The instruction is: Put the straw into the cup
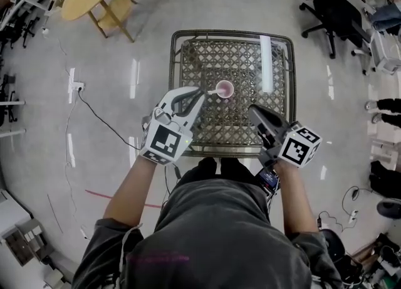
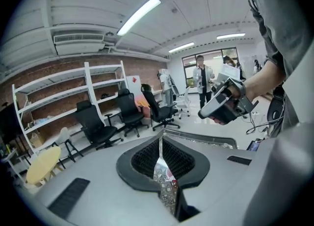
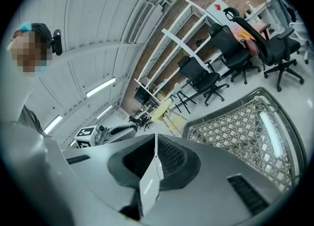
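Left tool (image 1: 201,93): held over the near left part of the bench (image 1: 233,32), tips pointing at the cup. In the left gripper view its jaws stand closed together. In the head view a short white straw (image 1: 211,92) runs from those tips to the cup's rim. The left gripper view does not show the straw clearly.

Cup (image 1: 225,89): pink, upright, open side up. It stands on the bench's glass top, left of centre, just beside the left tool's tips.

Bench: square, with a lattice-weave surface under the glass and a metal frame.

Right tool (image 1: 253,111): held over the near right part of the bench, apart from the cup. In the right gripper view its jaws are closed together with nothing between them.
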### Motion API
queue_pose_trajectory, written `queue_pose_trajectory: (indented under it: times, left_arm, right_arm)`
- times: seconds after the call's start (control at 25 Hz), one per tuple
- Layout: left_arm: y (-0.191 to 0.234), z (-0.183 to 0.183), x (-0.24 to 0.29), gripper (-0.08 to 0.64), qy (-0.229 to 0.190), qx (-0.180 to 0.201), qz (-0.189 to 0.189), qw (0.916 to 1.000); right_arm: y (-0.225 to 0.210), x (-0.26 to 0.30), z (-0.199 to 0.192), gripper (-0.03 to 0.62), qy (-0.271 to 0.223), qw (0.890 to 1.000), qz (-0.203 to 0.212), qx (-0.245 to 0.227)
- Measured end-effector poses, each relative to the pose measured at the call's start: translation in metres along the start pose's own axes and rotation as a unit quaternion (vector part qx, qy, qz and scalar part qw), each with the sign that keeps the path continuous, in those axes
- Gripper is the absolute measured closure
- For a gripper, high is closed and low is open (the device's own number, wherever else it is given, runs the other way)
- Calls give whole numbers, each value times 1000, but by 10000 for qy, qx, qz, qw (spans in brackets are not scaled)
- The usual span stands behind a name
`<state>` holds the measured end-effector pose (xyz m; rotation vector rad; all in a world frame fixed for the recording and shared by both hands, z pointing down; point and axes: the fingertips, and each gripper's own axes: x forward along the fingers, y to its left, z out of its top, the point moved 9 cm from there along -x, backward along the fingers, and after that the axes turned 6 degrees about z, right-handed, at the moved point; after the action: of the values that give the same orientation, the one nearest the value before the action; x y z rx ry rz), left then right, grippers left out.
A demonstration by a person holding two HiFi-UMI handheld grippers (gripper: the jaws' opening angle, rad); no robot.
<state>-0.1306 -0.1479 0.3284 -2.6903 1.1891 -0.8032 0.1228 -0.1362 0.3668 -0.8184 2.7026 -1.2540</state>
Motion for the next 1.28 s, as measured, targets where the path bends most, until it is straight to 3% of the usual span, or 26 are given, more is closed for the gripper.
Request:
queue_pose_trajectory:
  times: [0.6,1.28]
  left_arm:
    - [-5,16,-3,548,-230,-263,144,9993]
    - [2,16,16,548,-216,-353,64,9991]
  right_arm:
    - [15,9,21,575,91,9985,354,-398]
    - [7,24,35,578,240,9971,355,-629]
